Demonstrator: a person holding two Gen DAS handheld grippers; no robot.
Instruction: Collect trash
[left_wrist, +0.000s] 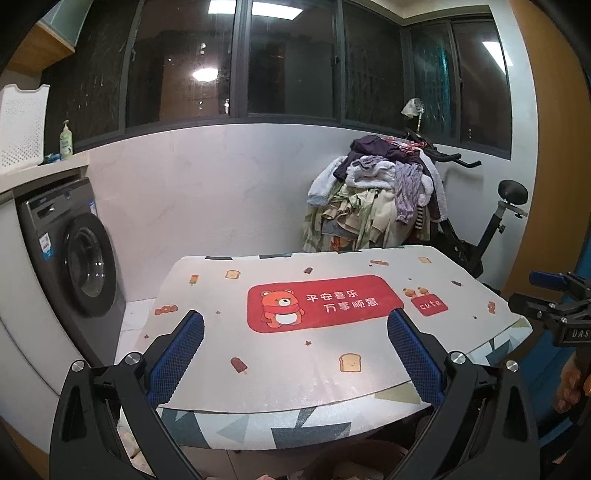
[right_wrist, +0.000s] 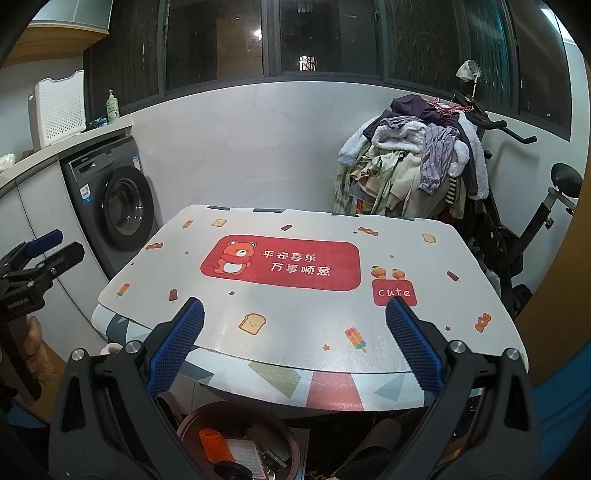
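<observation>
A low table (left_wrist: 295, 369) (right_wrist: 280, 310) covered by a white mat with a red bear panel fills both views; nothing lies on it. Under its front edge, in the right wrist view, a round brown bin (right_wrist: 236, 439) holds trash: an orange piece (right_wrist: 216, 443), a printed packet and dark bits. My left gripper (left_wrist: 295, 326) hovers open over the near left of the mat, holding nothing. My right gripper (right_wrist: 295, 314) hovers open over the near edge, above the bin, also with nothing in it. Each gripper shows at the other view's edge (left_wrist: 554, 299) (right_wrist: 37, 254).
A grey washing machine (left_wrist: 79, 258) (right_wrist: 118, 206) stands at the left under a counter with a white basket (left_wrist: 20, 125) and a soap bottle (left_wrist: 66, 142). A heap of clothes (left_wrist: 376, 199) (right_wrist: 410, 162) on an exercise bike (right_wrist: 532, 221) stands behind the table at the right.
</observation>
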